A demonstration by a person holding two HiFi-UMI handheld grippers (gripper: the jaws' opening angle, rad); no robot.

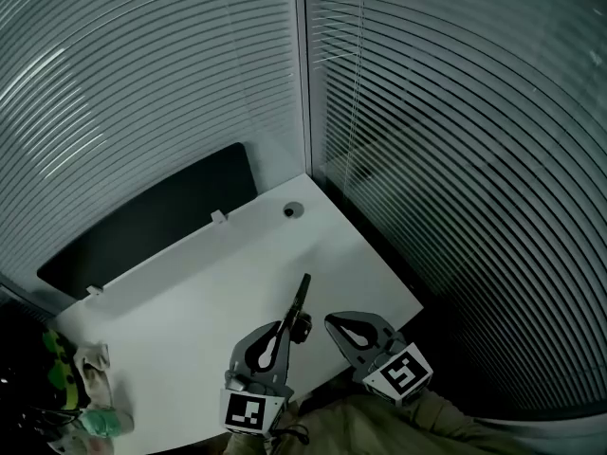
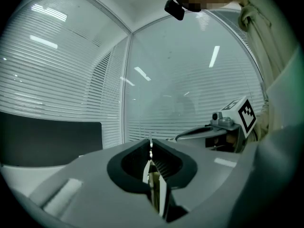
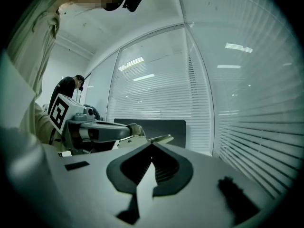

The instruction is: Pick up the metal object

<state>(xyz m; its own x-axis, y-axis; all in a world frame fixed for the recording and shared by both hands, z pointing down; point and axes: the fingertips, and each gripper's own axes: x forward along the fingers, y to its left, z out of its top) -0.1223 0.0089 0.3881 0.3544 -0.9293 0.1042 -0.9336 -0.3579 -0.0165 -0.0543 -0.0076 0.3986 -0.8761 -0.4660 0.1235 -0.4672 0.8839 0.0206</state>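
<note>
A long, thin, dark metal object points up and away over the white table. My left gripper is shut on its near end. In the left gripper view the object shows edge-on as a thin bright strip pinched between the pads of the left gripper. My right gripper hovers just to the right of it, jaws together with nothing between them. In the right gripper view the right gripper is shut and bare, and the left gripper shows at the left with the metal object sticking out.
A round cable hole sits near the table's far corner. A dark panel runs behind the table's back edge. Glass walls with blinds close in the back and right. Green and white clutter lies at the table's near left.
</note>
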